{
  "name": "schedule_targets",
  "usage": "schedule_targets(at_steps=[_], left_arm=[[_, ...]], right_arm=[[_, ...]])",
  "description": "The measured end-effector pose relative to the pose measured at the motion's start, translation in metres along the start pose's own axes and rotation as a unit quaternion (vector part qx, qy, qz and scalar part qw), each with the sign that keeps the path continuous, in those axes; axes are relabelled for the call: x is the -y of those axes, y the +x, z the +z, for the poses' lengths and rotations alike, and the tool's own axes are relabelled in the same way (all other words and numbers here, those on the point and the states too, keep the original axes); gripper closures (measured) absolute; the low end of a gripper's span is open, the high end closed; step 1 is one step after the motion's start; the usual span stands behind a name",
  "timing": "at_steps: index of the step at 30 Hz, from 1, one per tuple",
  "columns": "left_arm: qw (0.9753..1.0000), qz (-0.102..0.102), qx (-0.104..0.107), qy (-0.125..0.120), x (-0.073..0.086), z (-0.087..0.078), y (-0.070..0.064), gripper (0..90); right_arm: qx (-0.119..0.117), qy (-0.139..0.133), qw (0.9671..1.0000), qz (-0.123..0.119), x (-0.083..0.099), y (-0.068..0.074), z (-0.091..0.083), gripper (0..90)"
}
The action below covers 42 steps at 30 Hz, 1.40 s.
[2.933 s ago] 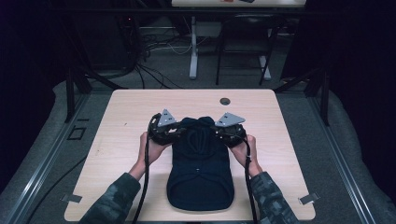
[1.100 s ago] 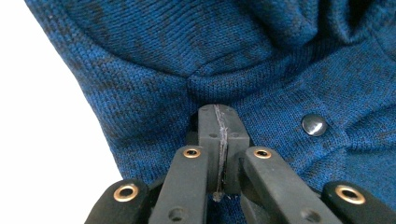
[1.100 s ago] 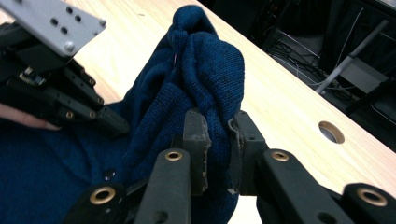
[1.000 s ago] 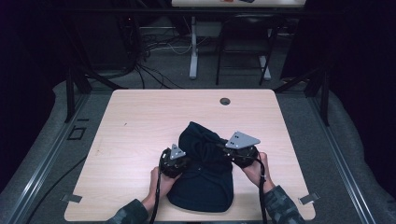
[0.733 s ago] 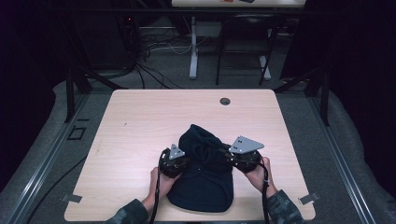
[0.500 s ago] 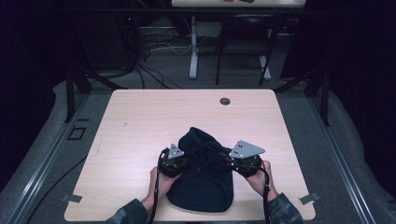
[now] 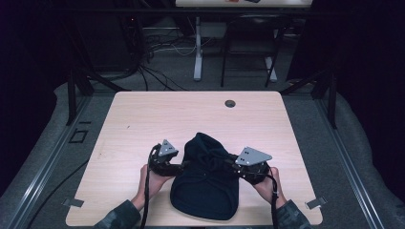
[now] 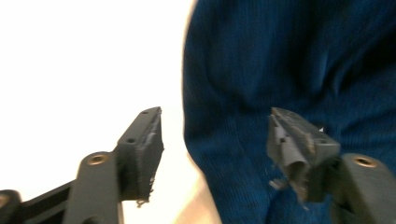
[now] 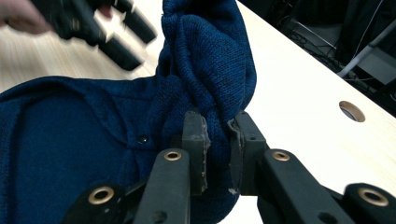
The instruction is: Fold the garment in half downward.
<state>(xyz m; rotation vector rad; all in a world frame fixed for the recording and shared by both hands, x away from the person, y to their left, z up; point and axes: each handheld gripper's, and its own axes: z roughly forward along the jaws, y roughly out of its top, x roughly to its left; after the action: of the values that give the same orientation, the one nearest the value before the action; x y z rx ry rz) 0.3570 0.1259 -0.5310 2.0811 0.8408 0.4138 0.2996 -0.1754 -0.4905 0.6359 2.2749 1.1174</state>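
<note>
A dark blue knitted garment lies bunched on the pale wooden table, its far part pulled up into a hump. My left gripper is at the garment's left edge. In the left gripper view it stands open, jaws wide apart, with the blue knit running between and behind them. My right gripper is at the garment's right side. In the right gripper view it is shut on a raised fold of the garment. The left gripper shows blurred beyond the fold.
A round cable hole sits near the table's far edge, also the cable hole to the right in the right gripper view. Bare wood lies to the left and far side. Desk legs and cables stand on the floor beyond.
Both grippers have come nearer to the person, dragging the garment's far end back over itself into a hump. In the last half second they shifted only slightly.
</note>
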Motion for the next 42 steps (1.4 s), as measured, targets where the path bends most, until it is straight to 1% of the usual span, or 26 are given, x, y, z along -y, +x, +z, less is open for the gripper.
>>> schedule_targets(at_steps=[2,3,4,5,6,7,8,9,10,11,13,14,15,16,17,19,22,25,26,28,31,34,36,39,40,42], left_arm=[[0.9999,0.014,0.000,-0.007,-0.012,-0.005,0.000,31.2],[0.9999,0.014,0.000,-0.007,-0.012,-0.005,0.000,30.3],[0.9993,0.033,0.011,-0.010,-0.023,-0.008,-0.001,29.8],[0.9989,0.045,0.010,-0.006,-0.029,-0.008,-0.003,29.6],[0.9989,0.045,0.010,-0.006,-0.029,-0.008,-0.003,29.0],[0.9977,0.067,0.006,-0.002,-0.037,-0.007,-0.004,29.0],[0.9977,0.067,0.006,-0.002,-0.037,-0.007,-0.004,28.7],[0.9971,0.076,0.002,0.005,-0.039,-0.005,-0.005,27.3],[0.9968,0.079,-0.001,0.007,-0.041,-0.002,-0.005,26.5],[0.9964,0.083,0.007,0.015,-0.042,0.003,-0.004,28.0],[0.9960,0.086,0.017,0.017,-0.041,0.007,-0.004,31.6],[0.9958,0.086,0.028,0.014,-0.040,0.008,-0.003,35.3],[0.9958,0.086,0.028,0.014,-0.040,0.008,-0.003,39.8],[0.9955,0.087,0.036,0.012,-0.040,0.009,-0.003,44.3],[0.9953,0.089,0.037,0.011,-0.040,0.010,-0.003,50.1],[0.9946,0.096,0.037,0.012,-0.039,0.010,-0.005,57.4],[0.9940,0.101,0.040,0.010,-0.036,0.009,-0.006,63.8],[0.9936,0.104,0.045,0.008,-0.034,0.008,-0.006,69.7],[0.9933,0.104,0.049,0.006,-0.031,0.006,-0.007,71.0],[0.9931,0.107,0.048,0.003,-0.029,0.004,-0.008,71.5],[0.9923,0.115,0.047,0.003,-0.025,0.002,-0.010,71.8],[0.9912,0.122,0.051,0.003,-0.017,-0.003,-0.013,74.4],[0.9913,0.121,0.052,-0.002,-0.012,-0.005,-0.014,76.7],[0.9915,0.119,0.053,-0.003,-0.006,-0.006,-0.015,78.1],[0.9919,0.115,0.054,-0.005,0.000,-0.007,-0.016,78.7],[0.9920,0.114,0.054,-0.005,0.003,-0.008,-0.017,79.3]], right_arm=[[-0.004,0.003,1.0000,0.000,0.000,0.000,0.001,78.0],[-0.004,0.003,1.0000,0.000,0.000,0.000,0.001,78.0],[-0.007,0.004,1.0000,0.000,0.001,0.001,0.001,78.0],[-0.008,0.007,0.9999,-0.001,0.001,0.001,0.001,77.9],[-0.008,0.005,1.0000,-0.002,0.001,0.002,0.001,77.9],[-0.013,0.008,0.9999,-0.002,0.001,0.003,0.001,77.7],[-0.013,0.008,0.9999,-0.002,0.001,0.003,0.001,77.7],[-0.011,0.014,0.9998,-0.007,0.001,0.004,0.001,77.4],[-0.014,0.015,0.9998,-0.006,0.002,0.003,0.002,77.4],[-0.012,0.017,0.9997,-0.007,0.002,0.003,0.002,77.4],[-0.014,0.017,0.9997,-0.007,0.002,0.003,0.002,77.4],[-0.013,0.018,0.9997,-0.008,0.002,0.004,0.002,77.4],[-0.011,0.018,0.9997,-0.008,0.002,0.004,0.001,77.4],[-0.015,0.020,0.9996,-0.008,0.002,0.004,0.001,77.4],[-0.014,0.020,0.9997,-0.009,0.002,0.004,0.002,77.3],[-0.019,0.023,0.9995,-0.008,0.002,0.004,0.002,77.2],[-0.025,0.031,0.9992,-0.006,0.003,0.004,0.002,76.5],[-0.026,0.028,0.9993,-0.001,0.005,0.006,0.002,76.3],[-0.024,0.028,0.9993,-0.003,0.005,0.006,0.002,76.2],[-0.030,0.030,0.9991,-0.002,0.006,0.008,0.001,75.7],[-0.029,0.031,0.9991,-0.006,0.006,0.011,0.001,74.5],[-0.036,0.031,0.9989,-0.005,0.007,0.012,0.001,74.3],[-0.034,0.030,0.9989,-0.006,0.008,0.014,0.001,74.3],[-0.032,0.031,0.9989,-0.017,0.009,0.015,0.003,74.7],[-0.036,0.033,0.9987,-0.016,0.009,0.015,0.005,74.8],[-0.036,0.034,0.9986,-0.018,0.009,0.015,0.006,74.9]])
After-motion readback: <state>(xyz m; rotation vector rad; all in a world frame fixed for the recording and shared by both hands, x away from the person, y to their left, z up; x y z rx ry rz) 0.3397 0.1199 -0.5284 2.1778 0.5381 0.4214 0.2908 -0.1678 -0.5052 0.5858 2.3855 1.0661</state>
